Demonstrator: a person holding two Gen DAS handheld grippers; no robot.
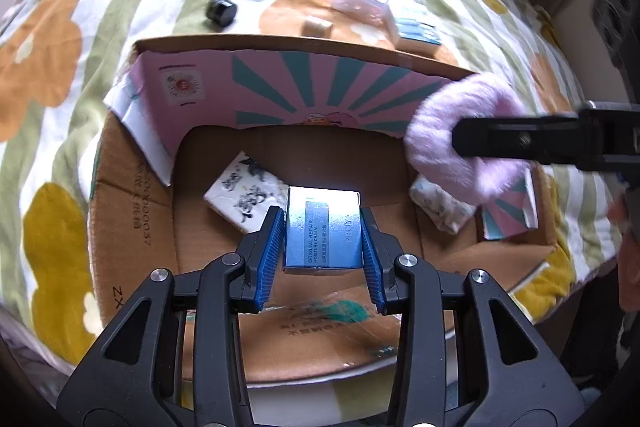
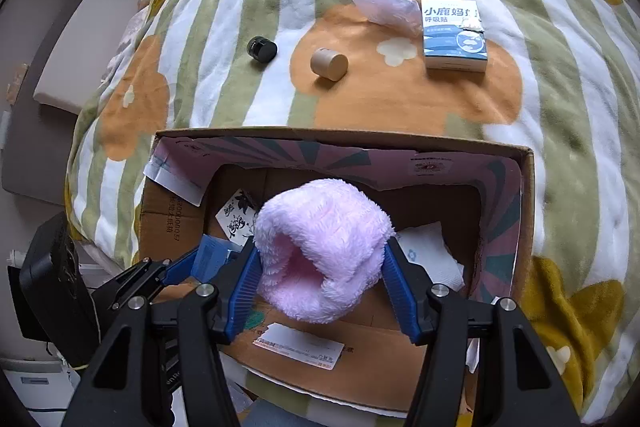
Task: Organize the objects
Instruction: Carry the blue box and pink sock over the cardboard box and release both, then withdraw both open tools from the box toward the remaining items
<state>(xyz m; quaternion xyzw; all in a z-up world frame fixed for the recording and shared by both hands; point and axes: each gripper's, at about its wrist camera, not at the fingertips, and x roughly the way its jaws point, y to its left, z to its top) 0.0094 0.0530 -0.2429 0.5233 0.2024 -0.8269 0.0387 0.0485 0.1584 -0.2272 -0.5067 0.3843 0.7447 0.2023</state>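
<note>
blue box (image 1: 322, 231) reads "original repair moisture cream" — proya.

Soft daylight fills both views, brightest on the striped blanket (image 2: 400, 99) across the upper frame. Glare washes out the top of the blue box (image 1: 322, 233) at centre in the left wrist view. Inside the cardboard box (image 2: 528, 187) it's shadowed and dimmer. Heavy fisheye bending curves everything, with dark vignette at the corners. The pink fluffy cloth (image 1: 464, 143) at right of the left wrist view is smeared with motion blur.
</note>
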